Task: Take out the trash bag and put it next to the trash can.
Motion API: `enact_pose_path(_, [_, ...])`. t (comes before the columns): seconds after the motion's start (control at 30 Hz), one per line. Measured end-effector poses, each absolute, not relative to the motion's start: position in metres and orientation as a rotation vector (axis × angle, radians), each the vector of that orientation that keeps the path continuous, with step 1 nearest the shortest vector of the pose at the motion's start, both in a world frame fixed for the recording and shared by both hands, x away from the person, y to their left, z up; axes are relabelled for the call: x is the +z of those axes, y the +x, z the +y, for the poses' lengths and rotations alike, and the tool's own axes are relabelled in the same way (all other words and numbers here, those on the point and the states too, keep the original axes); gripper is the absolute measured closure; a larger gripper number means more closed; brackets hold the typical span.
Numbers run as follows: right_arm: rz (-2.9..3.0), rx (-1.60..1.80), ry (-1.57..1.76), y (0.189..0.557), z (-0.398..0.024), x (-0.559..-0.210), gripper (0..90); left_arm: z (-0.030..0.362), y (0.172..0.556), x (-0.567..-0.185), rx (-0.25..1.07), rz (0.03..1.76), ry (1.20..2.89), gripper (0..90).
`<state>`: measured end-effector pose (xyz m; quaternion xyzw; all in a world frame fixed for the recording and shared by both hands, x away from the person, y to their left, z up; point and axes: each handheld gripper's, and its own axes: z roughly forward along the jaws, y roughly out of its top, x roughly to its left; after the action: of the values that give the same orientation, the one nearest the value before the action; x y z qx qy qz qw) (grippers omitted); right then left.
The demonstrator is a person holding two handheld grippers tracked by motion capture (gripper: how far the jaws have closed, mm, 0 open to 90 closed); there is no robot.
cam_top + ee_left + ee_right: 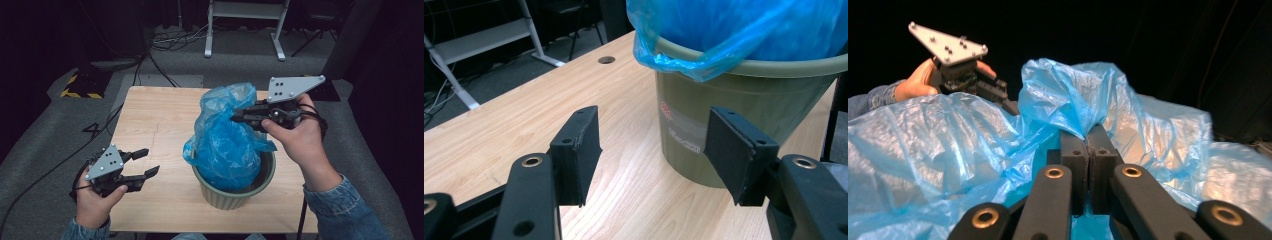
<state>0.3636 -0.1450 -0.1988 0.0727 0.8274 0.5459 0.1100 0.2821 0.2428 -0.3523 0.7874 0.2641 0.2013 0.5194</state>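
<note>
While the wooden table (160, 130) carries a green bin (235, 192) near its front edge, a blue plastic bag (227, 145) billows out of it; the right gripper (239, 118) pinches the bag's top, and the left gripper (149, 163), jaws apart, holds nothing beside the bin.

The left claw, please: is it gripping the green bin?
No, the left claw stands open, apart from the green bin.

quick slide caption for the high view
Right gripper pinches a blue bag above the green bin; left gripper open.
</note>
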Motion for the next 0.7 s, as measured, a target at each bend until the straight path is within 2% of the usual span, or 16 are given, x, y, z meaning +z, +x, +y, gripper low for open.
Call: enact_pose_path(0.7, [2.239, 1.683, 0.260, 0.350, -0.192, -0.149, 89.0, 0.232, 0.296, -0.359, 0.443, 0.596, 1.896, 38.0])
